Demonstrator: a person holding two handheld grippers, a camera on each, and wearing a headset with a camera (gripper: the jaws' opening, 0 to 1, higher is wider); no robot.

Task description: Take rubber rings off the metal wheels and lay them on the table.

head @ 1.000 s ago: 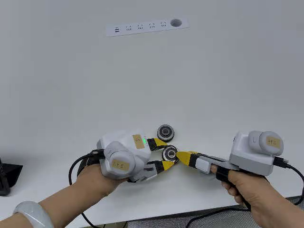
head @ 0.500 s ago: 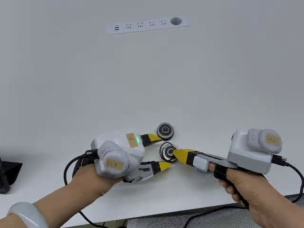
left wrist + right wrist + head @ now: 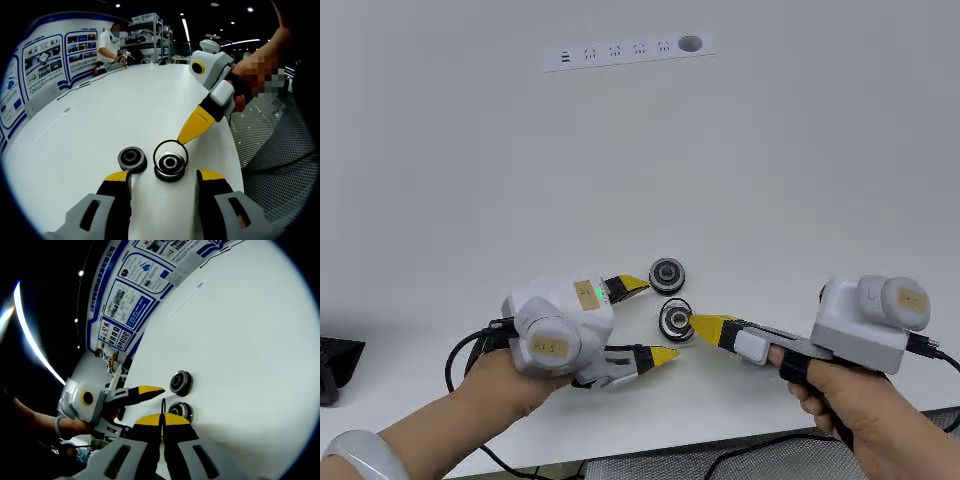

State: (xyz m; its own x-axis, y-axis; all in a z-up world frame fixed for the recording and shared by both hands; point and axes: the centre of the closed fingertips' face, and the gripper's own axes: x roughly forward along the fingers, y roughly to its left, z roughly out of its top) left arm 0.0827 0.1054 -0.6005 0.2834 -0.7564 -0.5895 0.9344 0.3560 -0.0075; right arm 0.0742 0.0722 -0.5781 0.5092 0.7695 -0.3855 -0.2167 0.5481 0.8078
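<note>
Two metal wheels lie on the white table (image 3: 620, 180). The far wheel (image 3: 667, 273) (image 3: 132, 159) (image 3: 181, 382) still wears its black rubber. From the near wheel (image 3: 675, 319) (image 3: 170, 165) (image 3: 181, 411) a thin black rubber ring (image 3: 170, 148) (image 3: 163, 404) stands up as a loop, pinched at its rim by my right gripper (image 3: 696, 323) (image 3: 162, 418), which is shut on it. My left gripper (image 3: 658, 318) (image 3: 164, 176) is open, its yellow fingertips apart on either side of the near wheel and a little short of it.
A white power strip (image 3: 628, 52) lies at the far side of the table. A black object (image 3: 335, 365) sits at the left edge, and cables trail off the front edge. Bare tabletop lies around the wheels.
My left gripper has drawn back to the left, off the near wheel it had been around. The right gripper has stayed shut at the wheel's rim, and the ring now stands lifted.
</note>
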